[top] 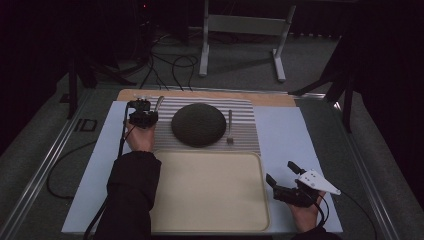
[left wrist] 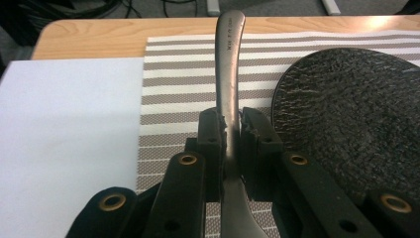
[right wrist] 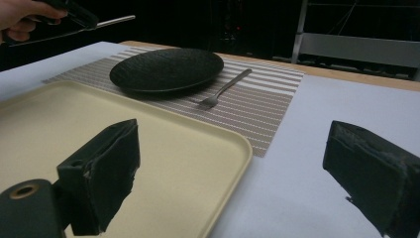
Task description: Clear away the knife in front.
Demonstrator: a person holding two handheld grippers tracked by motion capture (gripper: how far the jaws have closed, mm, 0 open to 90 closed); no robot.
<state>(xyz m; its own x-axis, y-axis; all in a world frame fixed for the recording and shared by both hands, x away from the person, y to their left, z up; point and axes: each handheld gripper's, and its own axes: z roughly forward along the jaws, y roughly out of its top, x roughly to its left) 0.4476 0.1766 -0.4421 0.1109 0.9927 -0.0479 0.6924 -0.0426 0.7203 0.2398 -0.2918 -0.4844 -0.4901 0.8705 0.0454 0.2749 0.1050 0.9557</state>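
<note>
My left gripper [top: 151,112] [left wrist: 232,126] is shut on a silver piece of cutlery [left wrist: 229,74]. Its handle [top: 159,103] points away over the left edge of the striped placemat [top: 245,137] [left wrist: 178,84], lifted off it. I cannot tell what kind of cutlery it is. A round black plate [top: 198,124] [left wrist: 346,114] [right wrist: 166,69] sits mid-mat, just right of that gripper. A fork [top: 230,125] [right wrist: 223,89] lies right of the plate. My right gripper [top: 281,172] [right wrist: 233,163] is open and holds nothing, low beside the tray's right edge.
A large beige tray [top: 210,192] [right wrist: 59,124] lies in front of the placemat on the white table cover [top: 285,135]. A wooden strip [top: 270,97] runs along the far edge. Beyond the table stand a metal frame [top: 245,30] and floor cables [top: 170,65].
</note>
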